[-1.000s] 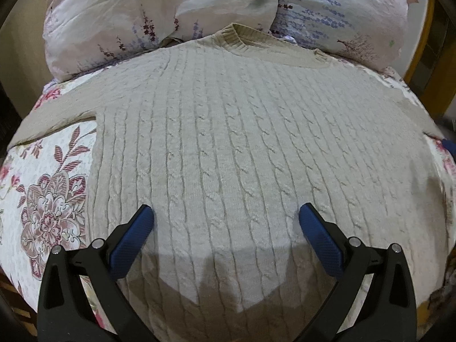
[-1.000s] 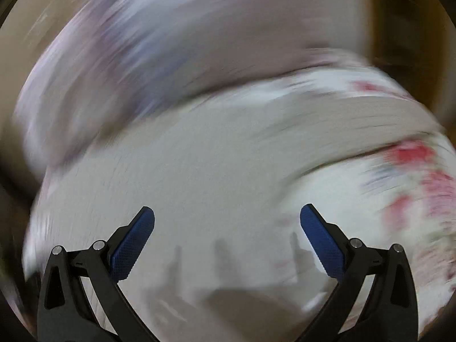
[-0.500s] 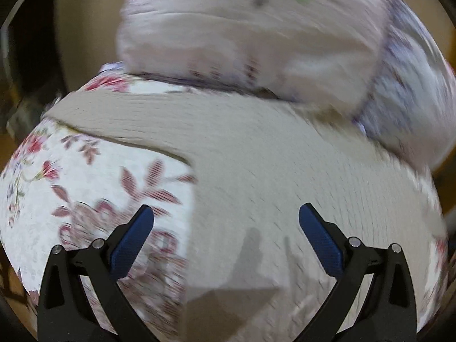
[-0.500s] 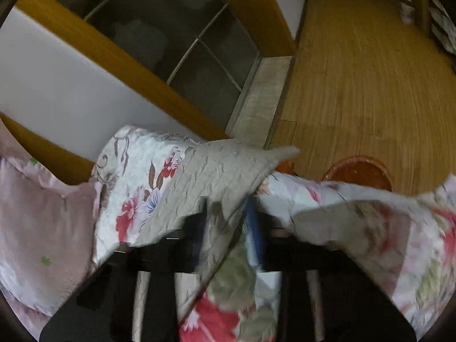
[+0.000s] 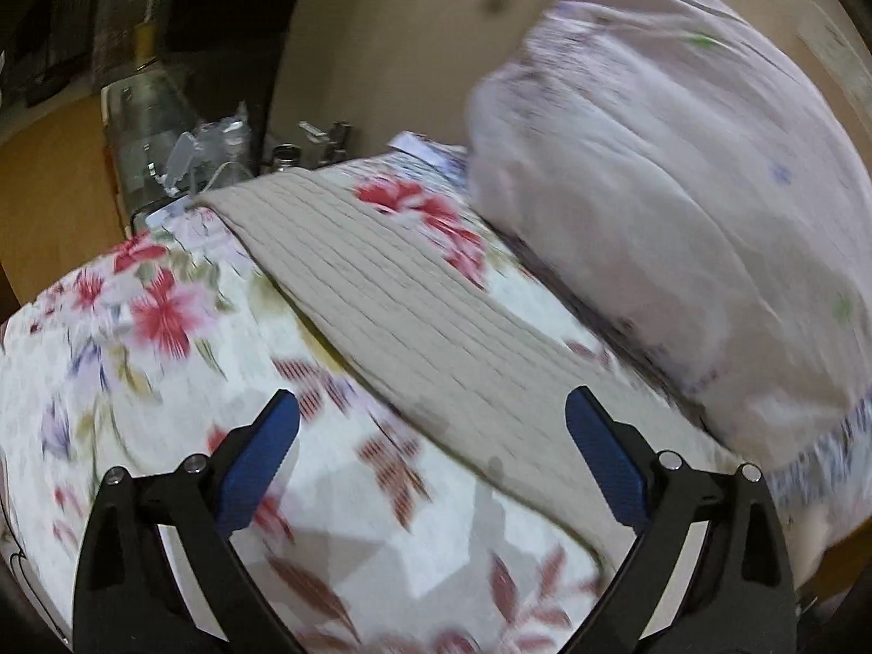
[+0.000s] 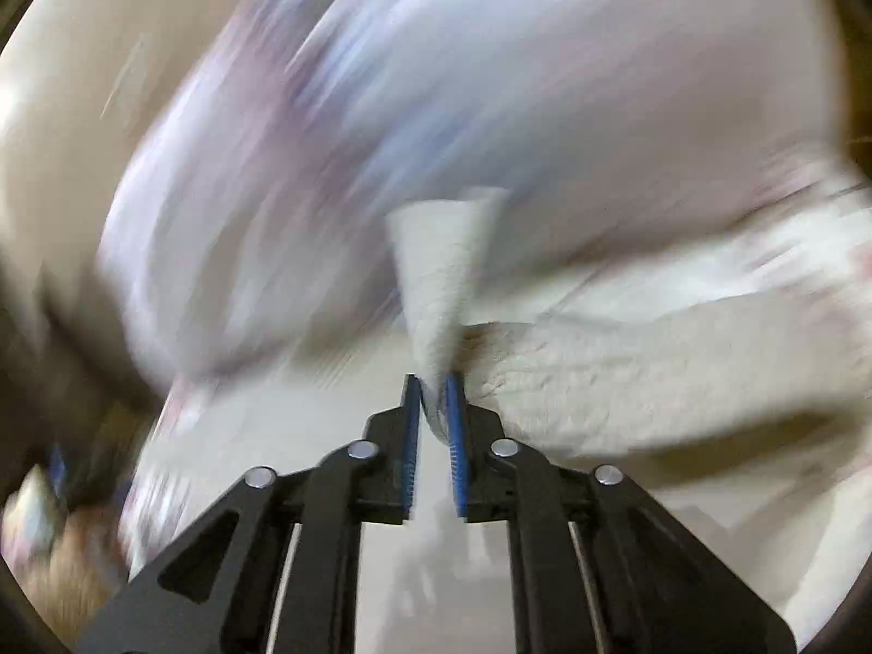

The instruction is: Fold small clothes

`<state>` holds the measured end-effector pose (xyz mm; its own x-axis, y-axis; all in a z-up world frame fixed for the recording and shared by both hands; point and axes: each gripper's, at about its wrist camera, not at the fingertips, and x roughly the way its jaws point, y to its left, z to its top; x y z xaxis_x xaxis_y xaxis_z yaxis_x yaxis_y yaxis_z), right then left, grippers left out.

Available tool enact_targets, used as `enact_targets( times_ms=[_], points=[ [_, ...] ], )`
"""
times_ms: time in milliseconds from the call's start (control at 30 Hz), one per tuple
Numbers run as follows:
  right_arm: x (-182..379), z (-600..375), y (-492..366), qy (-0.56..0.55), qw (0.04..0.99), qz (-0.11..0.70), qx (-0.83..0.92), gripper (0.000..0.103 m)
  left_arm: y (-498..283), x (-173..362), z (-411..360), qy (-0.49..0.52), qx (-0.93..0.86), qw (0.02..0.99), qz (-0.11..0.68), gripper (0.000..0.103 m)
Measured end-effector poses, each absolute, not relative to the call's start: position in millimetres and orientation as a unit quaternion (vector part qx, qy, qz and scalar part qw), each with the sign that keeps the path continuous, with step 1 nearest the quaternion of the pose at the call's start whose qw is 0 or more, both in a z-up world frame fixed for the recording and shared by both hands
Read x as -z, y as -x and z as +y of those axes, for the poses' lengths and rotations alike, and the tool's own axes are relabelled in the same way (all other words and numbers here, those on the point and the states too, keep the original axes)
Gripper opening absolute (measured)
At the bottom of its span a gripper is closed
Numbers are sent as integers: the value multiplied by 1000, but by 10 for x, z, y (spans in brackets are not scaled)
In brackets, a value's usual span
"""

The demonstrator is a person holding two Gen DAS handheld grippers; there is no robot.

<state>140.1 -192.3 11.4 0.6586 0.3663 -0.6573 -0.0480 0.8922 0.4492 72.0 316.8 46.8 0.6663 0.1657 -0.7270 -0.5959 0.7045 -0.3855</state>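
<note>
One sweater [image 6: 599,376] is pinched in the right gripper [image 6: 434,409] jaws; left gripper [image 5: 430,436] jaws spread.

A sweater sleeve [image 5: 414,321] lies across the bed [image 5: 136,381], pillow [image 5: 681,218] just behind it, bottles [image 5: 152,125] beyond the bed's far-left corner.

Floral quilt [image 5: 136,338], lilac pillow [image 5: 681,229], glass bottle [image 5: 144,125] behind.
</note>
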Motion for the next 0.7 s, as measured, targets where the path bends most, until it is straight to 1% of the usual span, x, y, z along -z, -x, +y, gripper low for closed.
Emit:
enact_targets(
  times_ms=[33, 67, 100, 133, 200, 300, 367, 433, 467, 500, 533, 567, 600, 667, 700],
  points=[
    [0, -1670, -1421, -190, 871, 430, -142, 39, -731, -446, 3228, 318, -226, 854, 344, 95],
    [135, -1387, -1393, -183, 851, 461, -172, 41, -764, -397, 3347, 327, -232, 848, 347, 93],
    [186, -1232, -1306, -183, 844, 469, -187, 45, -773, -372, 3392, 331, -234, 845, 350, 93],
    [169, -1173, -1228, -179, 844, 469, -189, 57, -794, -326, 3490, 341, -237, 839, 353, 91],
    [98, -1219, -1087, -164, 855, 464, -167, 72, -842, -257, 3615, 357, -239, 828, 360, 88],
    [35, -1552, -1062, -174, 862, 464, -109, 72, -926, -215, 3821, 378, -238, 821, 356, 82],
    [23, -1823, -1094, -199, 861, 463, -71, 73, -981, -205, 3949, 396, -236, 815, 350, 70],
    [22, -2021, -1025, -217, 858, 464, -42, 75, -1001, -190, 4062, 416, -240, 808, 342, 60],
    [34, -2097, -989, -222, 856, 466, -31, 75, -996, -192, 4102, 424, -241, 806, 335, 59],
    [77, -2114, -938, -223, 855, 467, -26, 75, -1014, -201, 4134, 427, -242, 805, 333, 56],
    [87, -2145, -906, -220, 854, 470, -22, 75, -1034, -204, 4157, 424, -246, 804, 335, 40],
    [116, -2150, -871, -215, 854, 473, -21, 75, -1062, -203, 4177, 413, -255, 804, 343, 17],
    [127, -2137, -870, -210, 854, 475, -20, 75, -1087, -201, 4194, 407, -255, 805, 349, 7],
    [132, -2168, -848, -200, 855, 477, -23, 75, -1125, -276, 4166, 391, -249, 815, 347, 7],
    [141, -2161, -854, -197, 857, 476, -21, 75, -1155, -405, 4066, 363, -239, 834, 339, 7]
  ],
)
